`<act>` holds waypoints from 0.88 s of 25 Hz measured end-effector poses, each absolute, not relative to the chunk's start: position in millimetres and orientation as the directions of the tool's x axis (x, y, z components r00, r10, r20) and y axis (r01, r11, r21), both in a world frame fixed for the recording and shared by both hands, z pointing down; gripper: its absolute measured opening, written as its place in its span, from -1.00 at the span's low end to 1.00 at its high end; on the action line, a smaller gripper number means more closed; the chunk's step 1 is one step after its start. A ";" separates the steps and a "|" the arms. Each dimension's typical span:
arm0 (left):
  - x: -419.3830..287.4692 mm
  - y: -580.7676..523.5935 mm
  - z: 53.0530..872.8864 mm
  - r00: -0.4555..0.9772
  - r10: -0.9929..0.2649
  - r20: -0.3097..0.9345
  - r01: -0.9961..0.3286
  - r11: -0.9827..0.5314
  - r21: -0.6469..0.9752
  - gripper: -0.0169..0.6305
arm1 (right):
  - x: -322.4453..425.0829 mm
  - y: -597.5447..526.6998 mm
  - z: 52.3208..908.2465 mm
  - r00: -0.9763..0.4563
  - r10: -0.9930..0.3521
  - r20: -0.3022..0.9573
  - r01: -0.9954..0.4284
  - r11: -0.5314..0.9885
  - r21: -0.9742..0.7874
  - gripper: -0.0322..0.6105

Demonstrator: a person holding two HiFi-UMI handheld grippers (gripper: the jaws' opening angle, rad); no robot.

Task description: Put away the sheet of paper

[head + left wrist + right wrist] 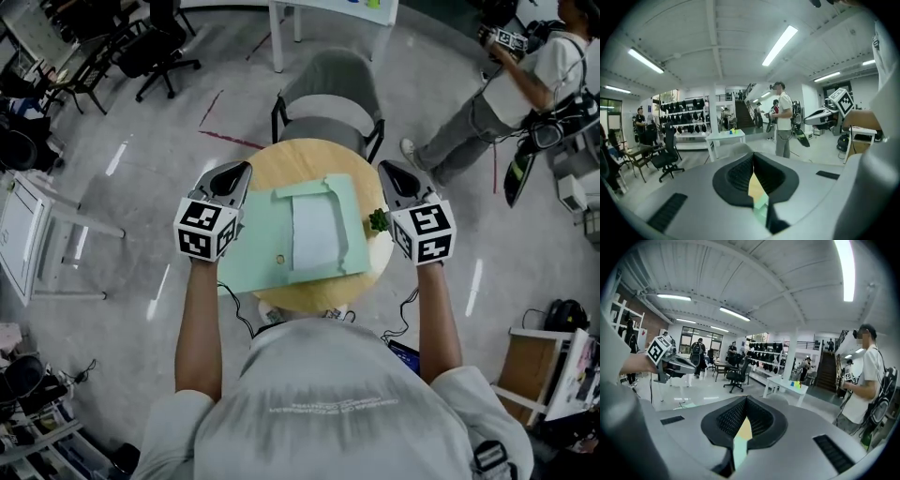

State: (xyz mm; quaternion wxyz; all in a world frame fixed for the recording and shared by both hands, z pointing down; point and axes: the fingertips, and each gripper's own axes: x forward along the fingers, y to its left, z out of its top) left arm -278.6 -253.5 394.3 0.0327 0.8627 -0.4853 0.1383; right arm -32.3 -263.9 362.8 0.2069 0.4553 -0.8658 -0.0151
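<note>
Reaching forward over a round wooden table (pixel 281 155), the person holds both arms out nearly parallel, one gripper on each side of a pale green folder (pixel 251 261) that lies on the tabletop.

On the left, the bare left forearm (pixel 199 319) runs straight ahead. Its marker cube (pixel 206 228) sits over the hand, and the left gripper (pixel 240 172) points away from the body at the left edge of the folder. It is carried clear of the table and close to level, so its own view looks across the room rather than down. The jaws are clenched tip to tip with nothing caught between them. Only a sliver of wood and green shows through the gap lower down.

In the middle, the sheet of paper (pixel 314 230) lies flat on the folder, white, untouched by either gripper, with green showing around it. A grey chair (pixel 328 89) stands at the far side of the table.

On the right, a small green thing (pixel 378 221) sits at the folder's right edge. The right gripper (pixel 388 172) mirrors the left in pose. Its forearm (pixel 439 309) is extended, its cube (pixel 424 232) faces up, and its nose points forward and about level. These jaws also meet at the tips and grasp nothing. Another person (pixel 525 80) stands well beyond, at the far right.
</note>
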 end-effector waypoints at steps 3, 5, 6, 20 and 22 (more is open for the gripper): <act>-278.6 -258.1 353.6 0.484 -0.851 0.203 -0.846 -0.515 -0.140 -0.89 | -42.2 -270.2 331.5 -0.527 -0.800 0.286 -0.765 0.594 0.249 -0.81; -275.6 -256.3 331.2 0.485 -0.857 0.173 -0.840 -0.512 -0.181 -0.89 | -46.2 -271.1 314.7 -0.536 -0.804 0.258 -0.762 0.592 0.263 -0.81; -273.9 -254.8 321.9 0.487 -0.858 0.161 -0.836 -0.512 -0.198 -0.89 | -48.0 -271.3 307.7 -0.540 -0.805 0.245 -0.761 0.592 0.267 -0.81; -260.5 -231.2 245.0 0.494 -0.867 0.070 -0.809 -0.488 -0.327 -0.88 | -76.2 -264.0 247.3 -0.622 -0.773 0.125 -0.719 0.627 0.299 -0.81; -258.0 -227.9 237.7 0.488 -0.871 0.061 -0.805 -0.476 -0.353 -0.88 | -75.0 -261.4 242.0 -0.625 -0.771 0.118 -0.716 0.627 0.307 -0.81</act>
